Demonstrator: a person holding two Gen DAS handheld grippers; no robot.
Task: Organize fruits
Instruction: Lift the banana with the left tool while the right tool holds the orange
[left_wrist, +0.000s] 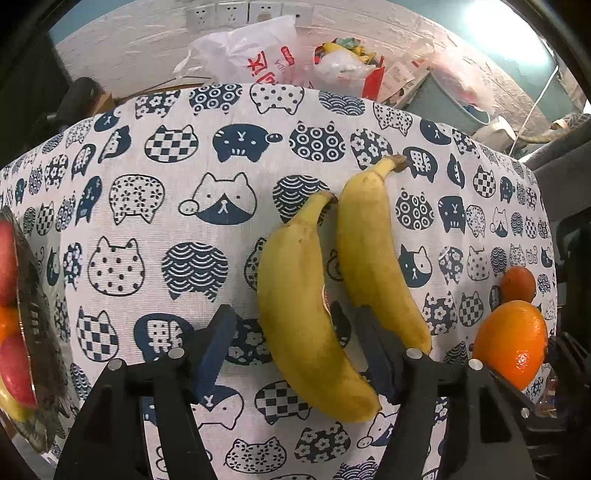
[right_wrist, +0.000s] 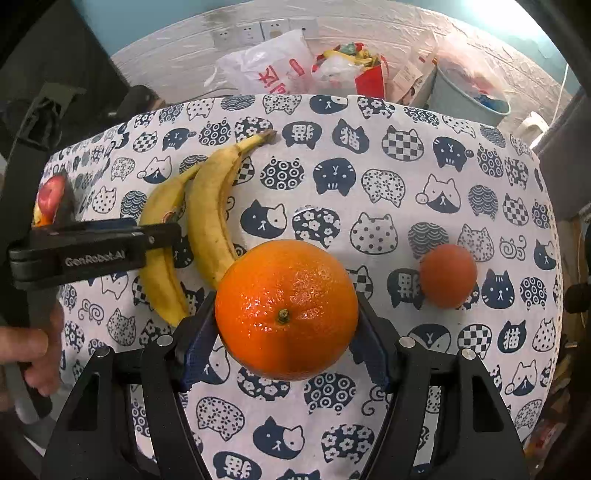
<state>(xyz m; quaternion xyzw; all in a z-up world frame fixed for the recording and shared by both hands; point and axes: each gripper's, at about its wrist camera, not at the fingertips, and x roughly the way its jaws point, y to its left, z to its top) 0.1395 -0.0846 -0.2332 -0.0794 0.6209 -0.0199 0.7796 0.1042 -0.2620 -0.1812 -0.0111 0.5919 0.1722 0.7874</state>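
Two yellow bananas lie side by side on the cat-print tablecloth (left_wrist: 155, 206). My left gripper (left_wrist: 299, 350) is open and straddles the nearer banana (left_wrist: 306, 314); a gap shows beside its left pad. The second banana (left_wrist: 373, 251) lies just outside its right finger. My right gripper (right_wrist: 284, 343) is shut on a large orange (right_wrist: 286, 310), with both blue pads against its sides. That orange (left_wrist: 509, 343) also shows at the right of the left wrist view. A small tangerine (right_wrist: 447, 275) rests on the cloth to the right. The bananas (right_wrist: 210, 214) sit left of the orange.
A dark wire bowl (left_wrist: 33, 306) at the table's left edge holds red apples and an orange fruit. Behind the table stand plastic bags (left_wrist: 258, 55), a red bag and a grey bucket (left_wrist: 450, 99). A person's hand (right_wrist: 29, 350) grips the left tool's handle.
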